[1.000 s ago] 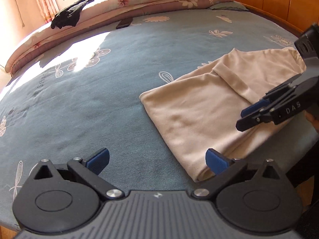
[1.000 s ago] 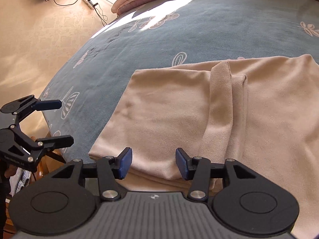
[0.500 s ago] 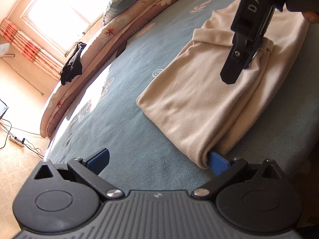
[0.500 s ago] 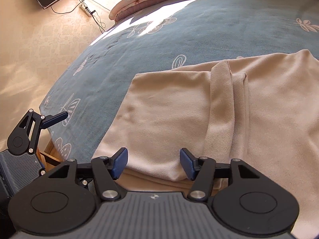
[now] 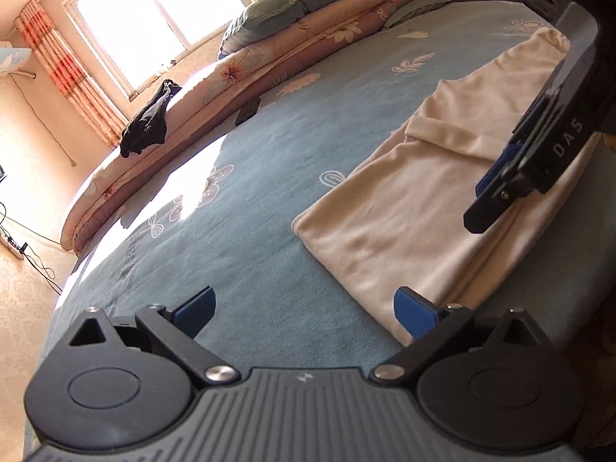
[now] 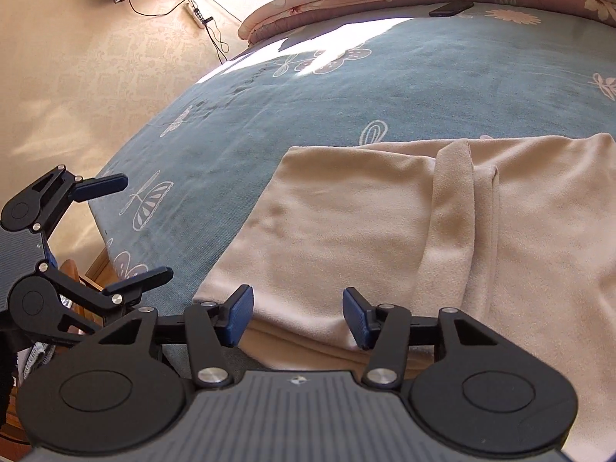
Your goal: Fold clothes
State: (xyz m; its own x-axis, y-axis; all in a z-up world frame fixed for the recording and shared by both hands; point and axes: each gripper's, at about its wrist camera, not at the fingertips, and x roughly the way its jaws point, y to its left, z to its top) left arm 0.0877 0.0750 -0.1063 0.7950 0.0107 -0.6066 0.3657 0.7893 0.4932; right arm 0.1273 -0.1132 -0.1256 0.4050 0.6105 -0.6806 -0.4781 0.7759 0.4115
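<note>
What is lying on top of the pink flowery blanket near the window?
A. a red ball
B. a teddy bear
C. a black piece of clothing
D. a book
C: a crumpled black piece of clothing is draped over the edge of the pink flowery blanket near the bright window.

We note the cream garment (image 6: 346, 227) as soft, matt, brushed cloth. The blue bedspread (image 6: 423, 88) appears a short-napped, matt fabric. The right gripper (image 6: 298, 317) shows matt black plastic, ribbed blue pads, bright metal pivots.
</note>
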